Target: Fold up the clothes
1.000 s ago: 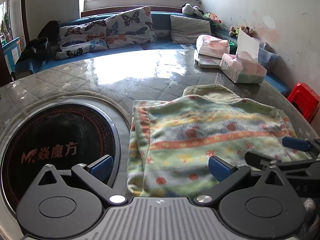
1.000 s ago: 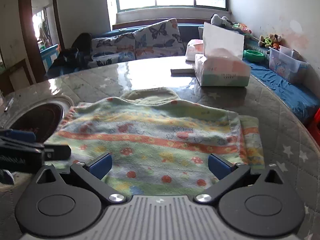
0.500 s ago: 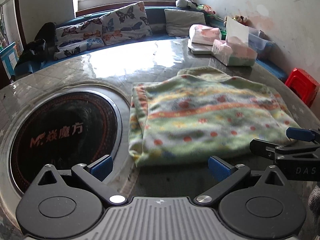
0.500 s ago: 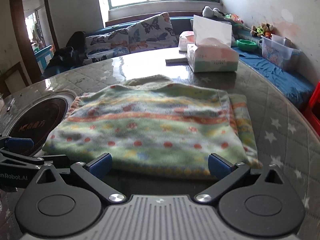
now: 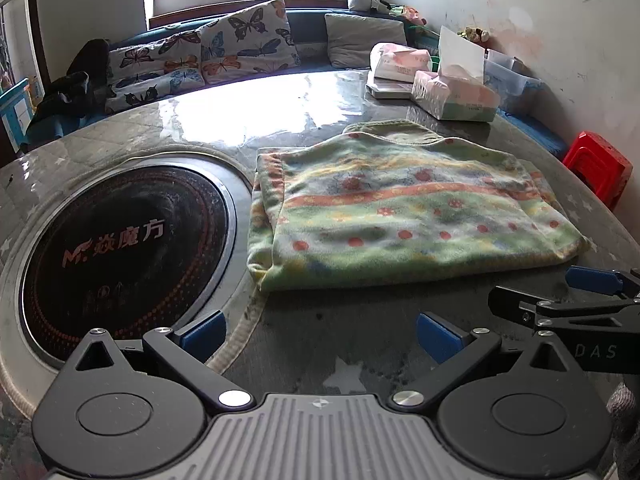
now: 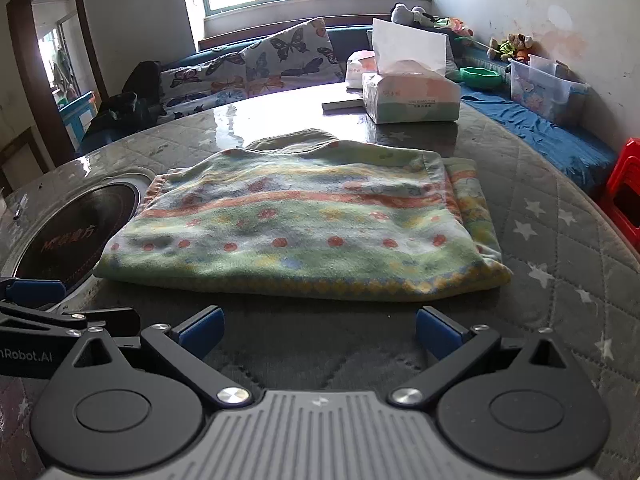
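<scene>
A green fleece garment [image 5: 404,216] with orange stripes and red dots lies folded flat on the round table [image 5: 280,108]; in the right wrist view the garment [image 6: 296,228] fills the middle. My left gripper [image 5: 320,334] stands open just short of its near left corner, with nothing between the blue pads. My right gripper [image 6: 318,332] is open too, a little back from the near edge, empty. The right gripper's fingers [image 5: 592,280] show at the right of the left wrist view, and the left gripper's fingers [image 6: 36,292] at the left of the right wrist view.
A black round hotplate [image 5: 120,236] is set into the table left of the garment. Tissue packs [image 5: 456,96] and a flat box stand at the far right. A bench with butterfly cushions [image 5: 208,56] runs behind. A red stool [image 5: 600,168] stands off the table's right.
Both grippers have drawn back toward me from over the garment, and stand off its near edge. The garment lies flat and has not moved.
</scene>
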`<state>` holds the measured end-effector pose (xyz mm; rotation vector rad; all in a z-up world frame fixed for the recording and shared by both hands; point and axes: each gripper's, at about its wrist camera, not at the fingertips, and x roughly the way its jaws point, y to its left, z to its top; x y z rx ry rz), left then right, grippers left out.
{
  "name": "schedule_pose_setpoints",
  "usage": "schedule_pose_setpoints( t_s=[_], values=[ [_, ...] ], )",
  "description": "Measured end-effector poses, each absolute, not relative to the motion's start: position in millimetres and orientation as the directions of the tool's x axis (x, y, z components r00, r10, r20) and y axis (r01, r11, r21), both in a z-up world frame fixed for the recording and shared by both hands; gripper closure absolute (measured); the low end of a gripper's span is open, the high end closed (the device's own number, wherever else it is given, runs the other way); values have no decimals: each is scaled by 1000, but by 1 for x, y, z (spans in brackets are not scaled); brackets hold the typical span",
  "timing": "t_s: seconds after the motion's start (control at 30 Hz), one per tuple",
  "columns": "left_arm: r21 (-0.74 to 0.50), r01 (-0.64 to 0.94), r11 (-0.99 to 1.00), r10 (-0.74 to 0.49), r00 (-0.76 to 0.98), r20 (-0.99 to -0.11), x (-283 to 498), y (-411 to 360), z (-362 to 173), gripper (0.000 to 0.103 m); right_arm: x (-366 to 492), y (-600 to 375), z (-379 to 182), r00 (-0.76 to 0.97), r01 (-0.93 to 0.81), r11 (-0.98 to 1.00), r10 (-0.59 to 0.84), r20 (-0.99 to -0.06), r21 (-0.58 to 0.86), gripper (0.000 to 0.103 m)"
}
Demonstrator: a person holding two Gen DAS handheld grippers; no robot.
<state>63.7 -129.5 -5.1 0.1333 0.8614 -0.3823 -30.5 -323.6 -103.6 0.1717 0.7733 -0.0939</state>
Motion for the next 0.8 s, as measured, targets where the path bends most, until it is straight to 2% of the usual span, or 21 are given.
schedule_pose_setpoints(
  t_s=[0.8],
  values=[
    [-47, 383, 923, -279, 579, -766, 45, -128, -7, 0, -47, -320, -105, 707, 168, 978, -32, -706, 124, 0]
  ],
)
